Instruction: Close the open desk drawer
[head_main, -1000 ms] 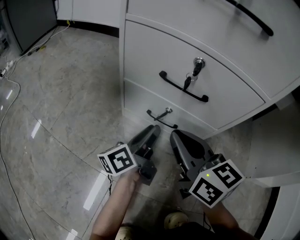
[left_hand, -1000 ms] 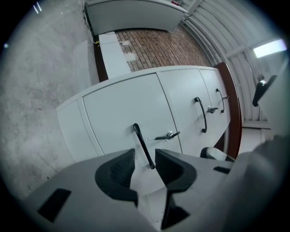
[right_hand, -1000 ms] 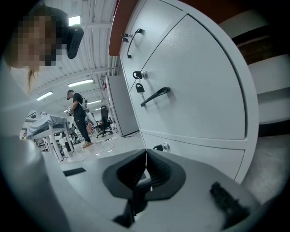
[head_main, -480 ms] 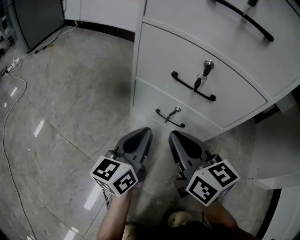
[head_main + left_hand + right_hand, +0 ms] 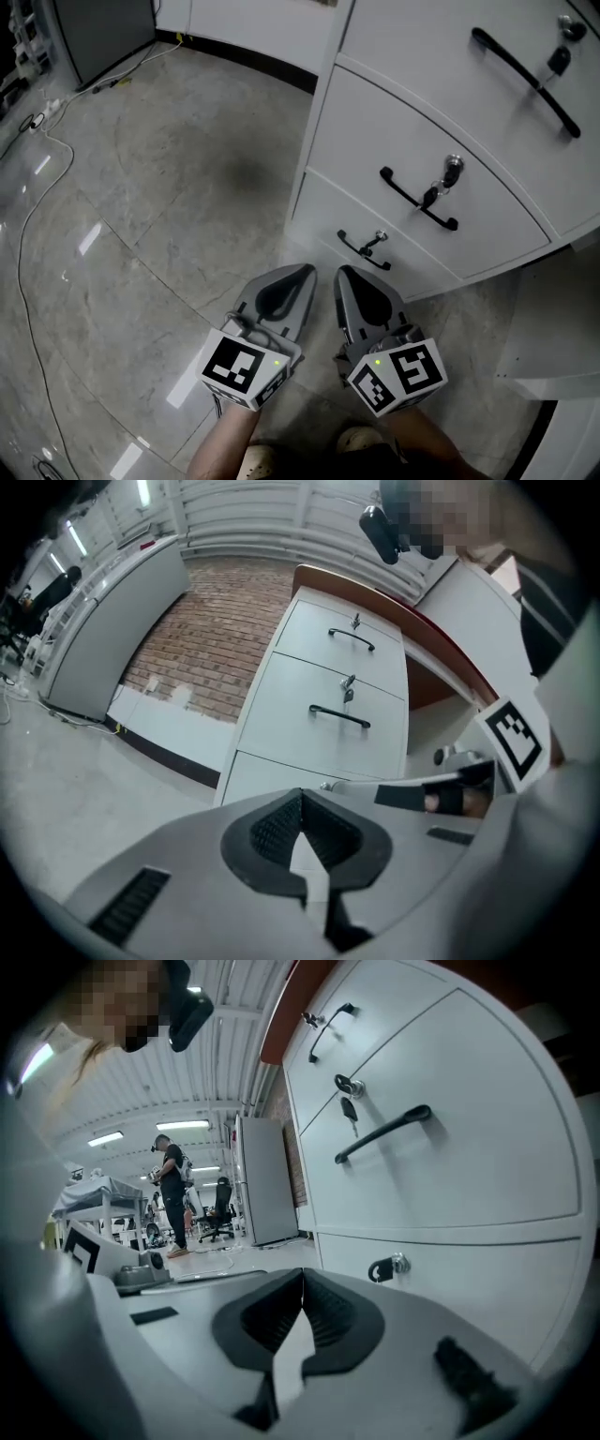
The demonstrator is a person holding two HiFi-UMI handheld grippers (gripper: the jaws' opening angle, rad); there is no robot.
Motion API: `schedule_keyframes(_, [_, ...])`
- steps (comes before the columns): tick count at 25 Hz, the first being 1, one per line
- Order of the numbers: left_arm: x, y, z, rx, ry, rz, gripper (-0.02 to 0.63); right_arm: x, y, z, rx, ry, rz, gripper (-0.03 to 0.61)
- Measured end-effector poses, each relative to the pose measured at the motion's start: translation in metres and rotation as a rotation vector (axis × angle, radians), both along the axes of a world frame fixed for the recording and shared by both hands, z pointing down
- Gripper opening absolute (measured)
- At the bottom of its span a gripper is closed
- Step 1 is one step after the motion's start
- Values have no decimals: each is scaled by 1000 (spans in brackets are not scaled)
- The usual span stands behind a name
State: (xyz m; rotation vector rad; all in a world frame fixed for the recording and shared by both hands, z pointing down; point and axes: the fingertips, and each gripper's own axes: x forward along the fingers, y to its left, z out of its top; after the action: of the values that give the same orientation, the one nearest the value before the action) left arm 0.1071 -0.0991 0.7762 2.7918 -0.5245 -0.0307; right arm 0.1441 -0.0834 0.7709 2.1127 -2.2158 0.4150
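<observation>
A white drawer unit (image 5: 441, 141) stands at the upper right of the head view, with three drawers that all look flush. The bottom drawer (image 5: 375, 234) has a small black handle (image 5: 362, 248); the middle handle (image 5: 419, 199) carries a key. Both grippers hover side by side over the floor just in front of the bottom drawer, touching nothing. My left gripper (image 5: 304, 273) is shut and empty, its pads meeting (image 5: 300, 797). My right gripper (image 5: 343, 274) is shut too, with nothing between its pads (image 5: 302, 1275). It points at the bottom drawer's handle (image 5: 387, 1267).
Grey polished tile floor (image 5: 169, 216) spreads to the left, with a cable (image 5: 28, 234) trailing along its left side. A dark cabinet (image 5: 103, 28) stands at the top left. A white desk panel (image 5: 553, 319) is at the right. The person's shoe (image 5: 356, 439) shows below.
My left gripper has rolled upright and come away from the bottom drawer's handle, rising a little. Both grippers now sit level, side by side. The drawer unit has slid right in view.
</observation>
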Motion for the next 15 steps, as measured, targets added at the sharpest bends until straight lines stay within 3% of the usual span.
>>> schedule_keyframes(3, [-9, -6, -24, -40, 18, -36, 9, -7, -1, -20, 14, 97, -32, 11])
schedule_keyframes(6, [-21, -8, -62, -30, 1, -82, 9, -17, 4, -56, 11, 172, -78, 11])
schedule_keyframes(12, [-46, 1, -149, -21, -24, -139, 9, -32, 23, -143, -5, 134, -66, 11])
schedule_keyframes(15, [-54, 10, -198, -51, 12, -143, 9, -35, 33, -189, -17, 144, -42, 11])
